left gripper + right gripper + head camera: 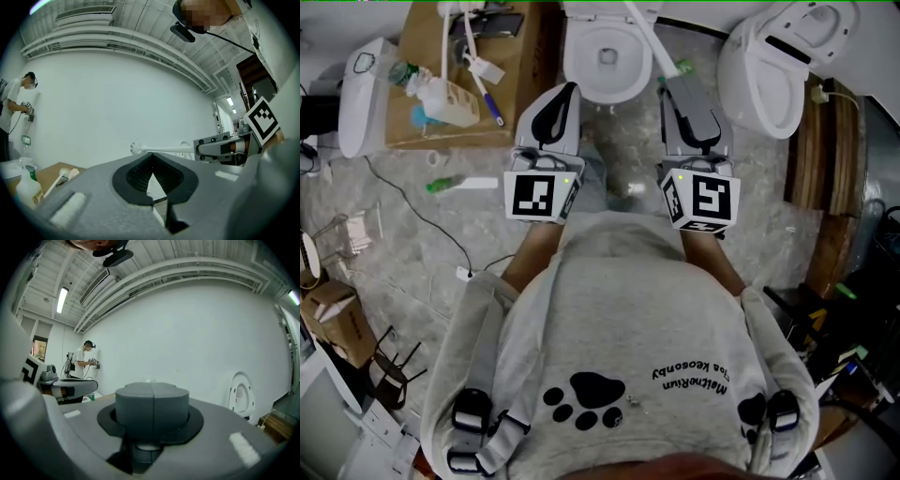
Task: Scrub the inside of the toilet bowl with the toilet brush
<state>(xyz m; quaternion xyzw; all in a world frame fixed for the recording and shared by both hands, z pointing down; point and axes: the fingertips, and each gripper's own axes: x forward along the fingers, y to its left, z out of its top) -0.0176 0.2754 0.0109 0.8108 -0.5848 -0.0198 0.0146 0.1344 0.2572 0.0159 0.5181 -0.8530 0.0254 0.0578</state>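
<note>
Head view: left tongs (pixel 565 92) pressed together, empty; right tongs (pixel 668 89) pinching brush (pixel 645 33) just ahead, bowl (pixel 577 77) beyond. Hazard: brush, gripped at one end, could twist loose while scrubbing.

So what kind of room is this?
Probably a test room or workshop, not a home bathroom: one toilet stands near another toilet on the same stone-patterned floor, beside a cardboard box with cleaning bottles.
</note>
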